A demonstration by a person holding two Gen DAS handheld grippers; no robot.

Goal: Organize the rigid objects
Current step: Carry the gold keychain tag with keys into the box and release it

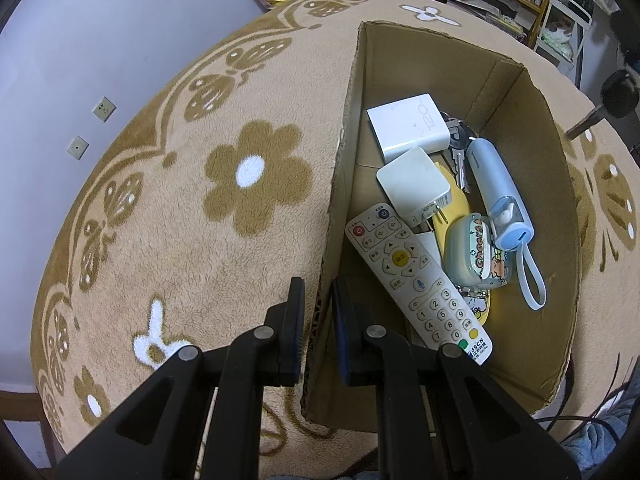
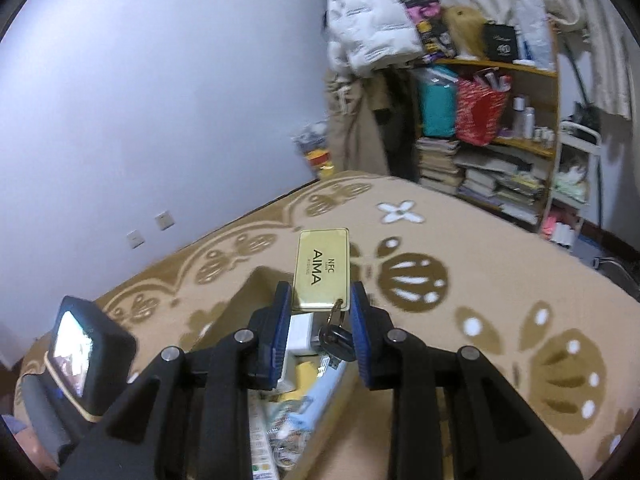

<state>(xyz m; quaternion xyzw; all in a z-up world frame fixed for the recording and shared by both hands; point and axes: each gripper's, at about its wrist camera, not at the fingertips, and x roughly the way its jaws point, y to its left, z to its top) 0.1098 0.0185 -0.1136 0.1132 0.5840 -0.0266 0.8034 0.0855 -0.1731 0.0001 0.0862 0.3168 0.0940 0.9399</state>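
Observation:
A cardboard box (image 1: 520, 152) sits on a beige flowered blanket. Inside lie a white remote (image 1: 416, 280), two white chargers (image 1: 412, 184), keys (image 1: 458, 148), a light blue power bank (image 1: 500, 192) and a cartoon earbud case (image 1: 476, 256). My left gripper (image 1: 318, 300) is shut on the box's left wall (image 1: 340, 184). My right gripper (image 2: 320, 304) is shut on a gold AIMA NFC tag (image 2: 322, 270) with a key ring and black key (image 2: 338, 344), held above the box contents (image 2: 296, 400).
The blanket (image 1: 180, 220) covers the surface around the box. A black-cased device (image 2: 86, 360) sits at the lower left of the right wrist view. Shelves with books and bags (image 2: 480, 152) stand behind, beside a plain wall.

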